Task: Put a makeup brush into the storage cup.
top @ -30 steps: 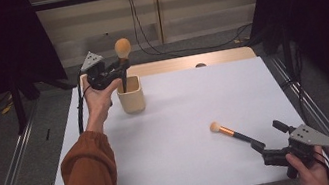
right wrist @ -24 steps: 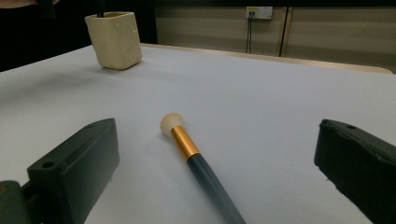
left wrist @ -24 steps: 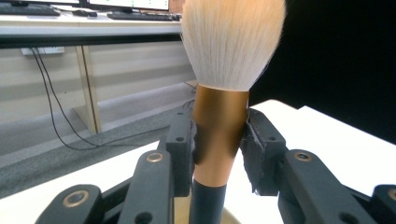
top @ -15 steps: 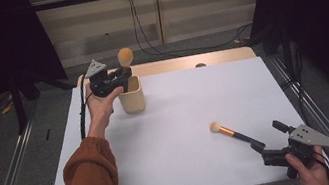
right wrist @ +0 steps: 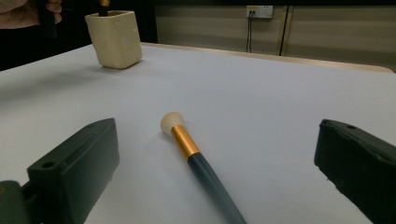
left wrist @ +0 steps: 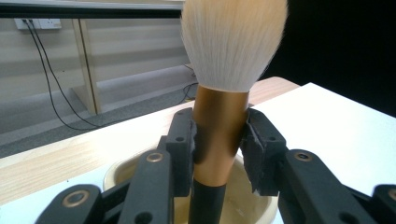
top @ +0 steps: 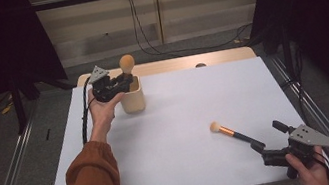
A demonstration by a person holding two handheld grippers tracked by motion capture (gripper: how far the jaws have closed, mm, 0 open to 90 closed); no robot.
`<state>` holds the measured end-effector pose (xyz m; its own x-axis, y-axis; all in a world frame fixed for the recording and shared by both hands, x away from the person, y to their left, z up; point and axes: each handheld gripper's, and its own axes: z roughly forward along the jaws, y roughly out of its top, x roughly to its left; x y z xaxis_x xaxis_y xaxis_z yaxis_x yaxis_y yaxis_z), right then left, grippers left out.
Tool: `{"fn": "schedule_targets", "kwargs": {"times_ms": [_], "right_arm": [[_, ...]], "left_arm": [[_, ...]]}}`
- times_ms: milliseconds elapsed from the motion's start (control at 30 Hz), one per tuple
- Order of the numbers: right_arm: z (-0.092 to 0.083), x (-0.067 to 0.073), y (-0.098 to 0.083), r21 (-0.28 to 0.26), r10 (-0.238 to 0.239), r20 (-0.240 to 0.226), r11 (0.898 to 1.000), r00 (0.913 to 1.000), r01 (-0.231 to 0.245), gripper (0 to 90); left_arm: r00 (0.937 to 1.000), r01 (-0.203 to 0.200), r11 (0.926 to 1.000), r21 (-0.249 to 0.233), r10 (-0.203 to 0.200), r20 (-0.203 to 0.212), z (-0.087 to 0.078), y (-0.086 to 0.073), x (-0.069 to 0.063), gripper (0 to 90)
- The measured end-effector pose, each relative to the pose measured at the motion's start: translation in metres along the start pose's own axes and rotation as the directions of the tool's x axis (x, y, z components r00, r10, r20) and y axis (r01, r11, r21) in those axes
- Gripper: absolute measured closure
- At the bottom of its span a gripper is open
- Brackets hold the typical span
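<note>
My left gripper is shut on a large makeup brush with a gold ferrule, held upright with its black handle reaching down into a cream cup at the table's far left. In the left gripper view the pads press both sides of the ferrule over the cup's rim. A smaller brush with a gold band and dark handle lies flat at the front right. My right gripper stands open around its handle end, jaws wide apart in the right gripper view either side of the brush.
The white table top has a wooden strip along its far edge. The cup stands far off in the right gripper view. Cables hang down the back wall, and metal rails run along both sides of the table.
My left gripper has sunk with the large brush, bringing its handle lower into the cup. The right gripper and the small brush have stayed put.
</note>
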<state>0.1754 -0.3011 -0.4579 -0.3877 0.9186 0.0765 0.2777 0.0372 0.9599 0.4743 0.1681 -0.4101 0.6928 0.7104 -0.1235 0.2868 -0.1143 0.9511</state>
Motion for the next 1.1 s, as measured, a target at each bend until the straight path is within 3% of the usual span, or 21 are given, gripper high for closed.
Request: {"fn": "schedule_targets", "kwargs": {"times_ms": [333,533,600,700,733,900,933,1067,1100], "right_arm": [[0.000,0.000,0.000,0.000,0.002,0.000,1.000,1.0000,-0.002,0.0],[0.000,0.000,0.000,0.000,-0.002,-0.002,1.000,1.0000,0.002,0.0],[0.000,0.000,0.000,0.000,0.001,0.000,1.000,1.0000,-0.001,0.0],[0.000,0.000,0.000,0.001,-0.001,-0.001,1.000,1.0000,0.001,0.0],[0.000,0.000,0.000,0.000,0.000,-0.001,1.000,1.0000,0.000,0.0],[-0.001,0.000,0.000,-0.002,-0.003,-0.003,1.000,1.0000,0.003,0.0],[0.000,0.000,0.000,-0.001,-0.001,-0.001,1.000,1.0000,0.001,0.0],[0.000,0.000,0.000,0.000,-0.005,-0.003,1.000,1.0000,0.005,0.0],[-0.001,0.000,0.000,0.000,-0.005,-0.002,1.000,1.0000,0.005,0.0]], "left_arm": [[0.9997,-0.022,0.9995,0.023,0.023,-0.010,0.002,-0.002,-0.002,66.0],[0.9997,-0.013,0.9990,0.042,0.014,-0.019,0.003,-0.005,-0.002,64.8],[0.9996,0.016,0.9994,0.029,-0.016,-0.024,0.001,-0.004,-0.003,53.3],[0.9993,-0.022,0.9996,0.018,0.023,-0.028,-0.002,0.001,-0.007,50.9],[0.9999,0.006,0.9999,0.010,-0.006,-0.013,-0.004,0.002,-0.007,48.5],[0.9997,-0.016,0.9996,0.024,0.017,-0.020,-0.009,0.000,-0.007,41.2],[0.9995,-0.018,0.9995,0.025,0.019,-0.025,-0.010,0.000,-0.007,35.2],[0.9994,-0.012,0.9996,0.024,0.013,-0.031,-0.015,0.000,-0.008,28.5],[0.9996,-0.007,0.9997,0.023,0.008,-0.027,-0.017,-0.001,-0.008,23.4]]}}
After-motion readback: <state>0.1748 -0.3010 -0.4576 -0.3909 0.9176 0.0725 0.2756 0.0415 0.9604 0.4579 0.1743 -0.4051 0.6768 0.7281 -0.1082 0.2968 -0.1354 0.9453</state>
